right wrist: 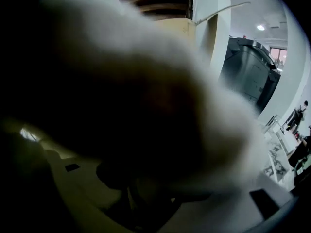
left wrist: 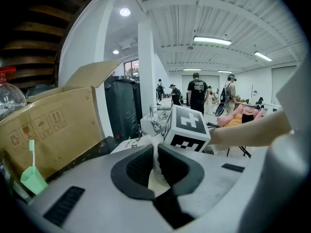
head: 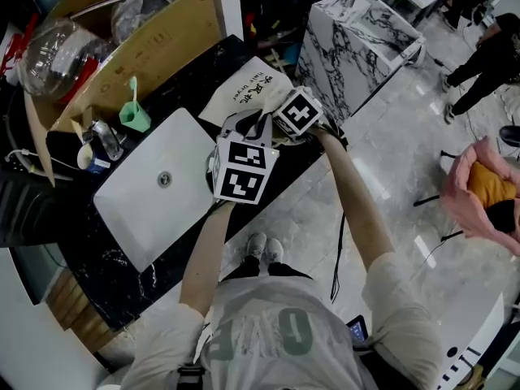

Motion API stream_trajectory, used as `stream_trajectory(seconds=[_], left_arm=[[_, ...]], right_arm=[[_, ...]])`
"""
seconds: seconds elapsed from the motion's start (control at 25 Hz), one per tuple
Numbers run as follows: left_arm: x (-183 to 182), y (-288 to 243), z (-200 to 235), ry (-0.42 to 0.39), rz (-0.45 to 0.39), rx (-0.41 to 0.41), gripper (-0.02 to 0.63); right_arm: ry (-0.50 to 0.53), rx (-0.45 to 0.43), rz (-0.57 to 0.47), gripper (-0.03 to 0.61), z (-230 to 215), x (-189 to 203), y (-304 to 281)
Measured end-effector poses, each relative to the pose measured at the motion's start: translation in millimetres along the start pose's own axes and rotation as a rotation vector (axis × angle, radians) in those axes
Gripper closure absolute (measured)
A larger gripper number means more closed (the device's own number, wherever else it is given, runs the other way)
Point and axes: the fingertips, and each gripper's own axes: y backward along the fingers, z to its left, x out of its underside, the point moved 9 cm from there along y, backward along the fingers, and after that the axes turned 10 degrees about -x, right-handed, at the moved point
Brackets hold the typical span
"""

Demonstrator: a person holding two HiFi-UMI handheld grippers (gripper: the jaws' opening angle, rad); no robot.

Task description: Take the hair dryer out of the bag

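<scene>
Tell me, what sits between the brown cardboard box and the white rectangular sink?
A small green plastic cup with a stick in it, beside a small clear container, seen in the head view.

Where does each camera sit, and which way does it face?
Head view: on the person's head, facing steeply down at the bag on the counter; arms, torso show.
Left gripper view: on the left claw, pinching the bag's edge, facing the room; right forearm shows.
Right gripper view: on the right claw, buried in bag cloth.
Shared: head and left gripper views both show the cardboard box.
</scene>
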Motion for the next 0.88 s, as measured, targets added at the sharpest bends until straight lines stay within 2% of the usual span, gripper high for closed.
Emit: stream_trajectory(seconds=[0.12,0.64,0.88], left_arm=[[2,-2,2,0.007,0.007,-0.008,0.571],[0,-2,4,0.007,-0.001,-0.025,0.571],[-1,-5,6,-0.009,-0.008,-0.050,0.571]], right_arm=[[-0.027,-0.034,0.014,0.328,2,-3,-7],[-0.075,-0.009,-0.025,0.347,5,-3,-1],[-0.080,0.074,-0.003,0.347,-2,2,16]])
